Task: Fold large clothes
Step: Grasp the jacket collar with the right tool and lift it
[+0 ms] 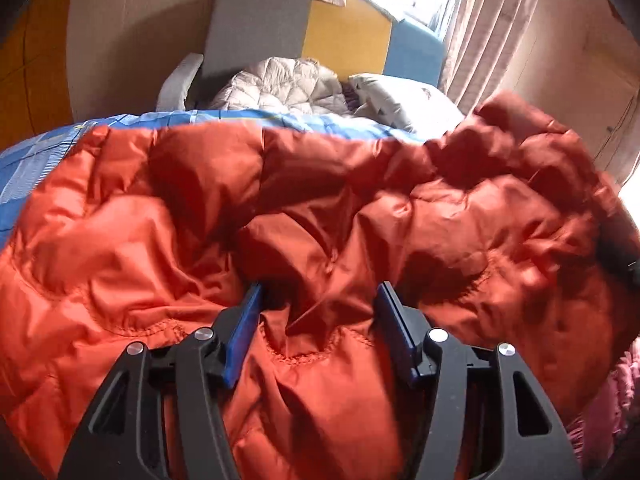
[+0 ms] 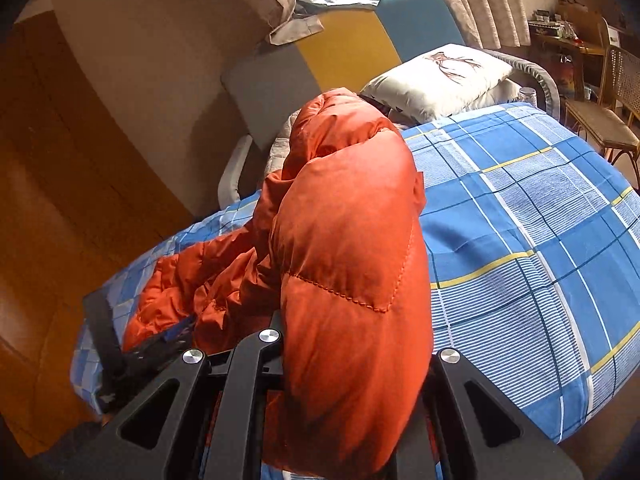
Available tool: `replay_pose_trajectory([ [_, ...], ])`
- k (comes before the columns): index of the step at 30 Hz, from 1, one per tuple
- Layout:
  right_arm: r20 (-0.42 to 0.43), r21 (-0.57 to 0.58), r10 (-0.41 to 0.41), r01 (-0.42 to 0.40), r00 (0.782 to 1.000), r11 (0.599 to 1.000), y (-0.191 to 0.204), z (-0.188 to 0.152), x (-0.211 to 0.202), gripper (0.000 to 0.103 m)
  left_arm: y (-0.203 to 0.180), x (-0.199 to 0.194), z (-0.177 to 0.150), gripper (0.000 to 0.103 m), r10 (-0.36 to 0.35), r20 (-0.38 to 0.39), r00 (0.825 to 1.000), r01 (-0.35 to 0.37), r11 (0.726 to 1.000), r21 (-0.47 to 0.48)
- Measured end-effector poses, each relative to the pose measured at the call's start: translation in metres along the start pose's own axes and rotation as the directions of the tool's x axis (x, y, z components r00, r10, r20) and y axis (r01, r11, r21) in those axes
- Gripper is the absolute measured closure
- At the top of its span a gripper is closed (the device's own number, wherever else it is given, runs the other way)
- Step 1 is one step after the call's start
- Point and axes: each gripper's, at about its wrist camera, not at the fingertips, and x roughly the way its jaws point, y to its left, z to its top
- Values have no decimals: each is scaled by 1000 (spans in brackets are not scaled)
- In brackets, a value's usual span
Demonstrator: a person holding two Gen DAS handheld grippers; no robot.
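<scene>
An orange quilted puffer jacket [image 1: 320, 208] lies spread on the blue plaid bed sheet [image 2: 520, 208]. My left gripper [image 1: 322, 332] sits at its stitched hem. A gathered bunch of the puffy fabric fills the gap between the blue pads [image 1: 246, 332] and touches both. The right wrist view shows that left gripper [image 2: 176, 332] low at the left, buried in the orange jacket [image 2: 352, 220]. My right gripper [image 2: 356, 360] holds a thick fold of the jacket raised off the bed. The fold drapes over the gripper and hides its fingertips.
A white pillow [image 2: 436, 76] and a pale quilted coat [image 1: 280, 84] lie by the grey, yellow and blue headboard [image 1: 344, 32]. Curtains [image 1: 484, 28] hang at the window. A cane chair [image 2: 608, 116] stands right of the bed, wooden panelling [image 2: 60, 180] left. Pink cloth [image 1: 616, 400] lies nearby.
</scene>
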Motion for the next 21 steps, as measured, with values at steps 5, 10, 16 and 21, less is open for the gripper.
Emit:
replay_pose_trajectory([
  [5,1,3,12,-12,1000,1000,4,-2,1,92,-9,18,-6,45,44,0,999,-44,999,31],
  [10,3,-30,58,-58,998,998,33,-5,-2,92,-12,28,-8,44,67,5,998,-67,997,43],
  [16,22,-75,56,-55,998,996,73,-8,-8,92,-7,13,1,44,38,-25,999,-38,999,24],
  [21,32,-73,27,-25,999,997,94,-11,-11,92,31,-49,10,43,31,62,998,-28,998,-49],
])
